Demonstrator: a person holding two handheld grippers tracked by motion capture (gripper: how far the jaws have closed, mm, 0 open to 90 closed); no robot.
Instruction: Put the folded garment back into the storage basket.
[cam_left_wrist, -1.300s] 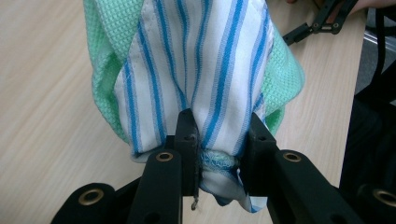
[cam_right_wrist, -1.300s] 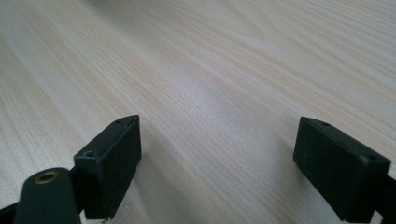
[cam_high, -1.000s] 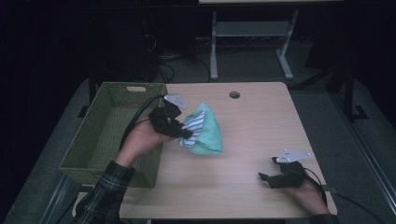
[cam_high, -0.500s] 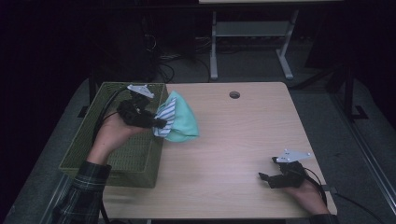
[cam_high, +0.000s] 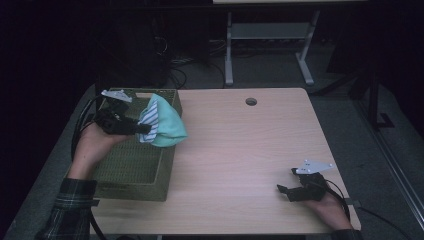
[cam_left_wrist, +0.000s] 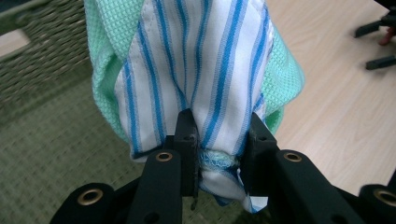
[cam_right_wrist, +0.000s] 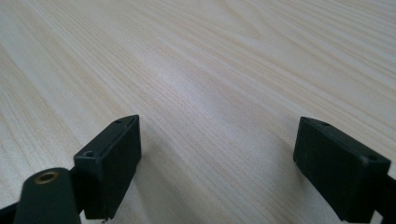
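- Currently, the cloth bundle (cam_high: 162, 125) is clamped in the left gripper (cam_high: 145, 128) jaws, held above the wicker basket (cam_high: 131, 172) rim.
- Release into the basket is judged outstanding.
- The right gripper (cam_high: 286, 191) rests on the tabletop (cam_high: 240, 150), jaws spread, empty.

No readable text, no labels, no brand names, no numbers, no signs on any surface in the high view, the left gripper view or the right gripper view
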